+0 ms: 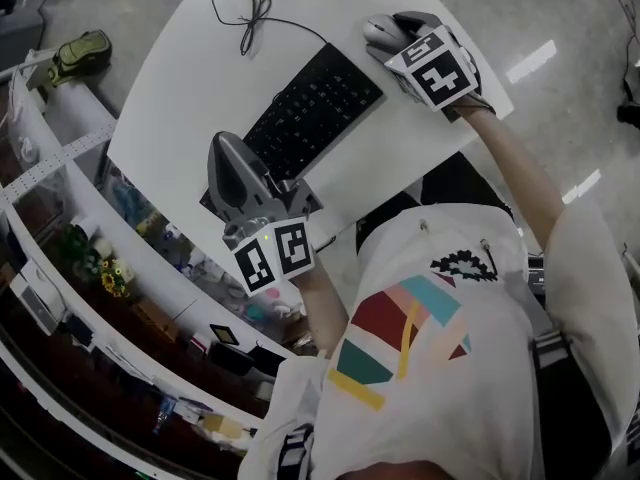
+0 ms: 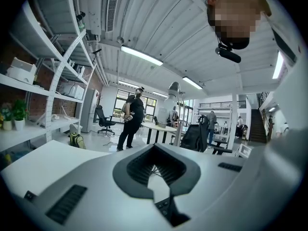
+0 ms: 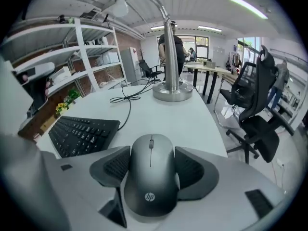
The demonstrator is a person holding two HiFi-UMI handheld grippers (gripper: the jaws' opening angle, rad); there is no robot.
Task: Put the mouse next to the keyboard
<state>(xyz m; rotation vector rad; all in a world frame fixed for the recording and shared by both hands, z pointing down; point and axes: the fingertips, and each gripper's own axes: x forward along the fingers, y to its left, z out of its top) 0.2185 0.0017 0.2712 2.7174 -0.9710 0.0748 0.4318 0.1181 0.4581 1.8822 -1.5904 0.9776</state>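
A dark grey mouse [image 1: 378,32] [image 3: 151,173] lies at the far right of the white table [image 1: 190,78], just past the far end of the black keyboard [image 1: 312,111] [image 3: 82,134]. My right gripper [image 1: 392,30] [image 3: 151,166] is shut on the mouse, its ribbed pads [image 3: 117,165] against both sides. In the right gripper view the keyboard is to the left of the mouse. My left gripper [image 1: 222,153] [image 2: 155,173] hangs over the keyboard's near end, shut and holding nothing.
A black cable [image 1: 245,13] [image 3: 126,98] runs from the keyboard toward a metal lamp base [image 3: 172,91]. White shelves [image 1: 60,168] with plants and boxes line the left. An office chair [image 3: 255,114] stands beyond the table's right edge [image 3: 216,129].
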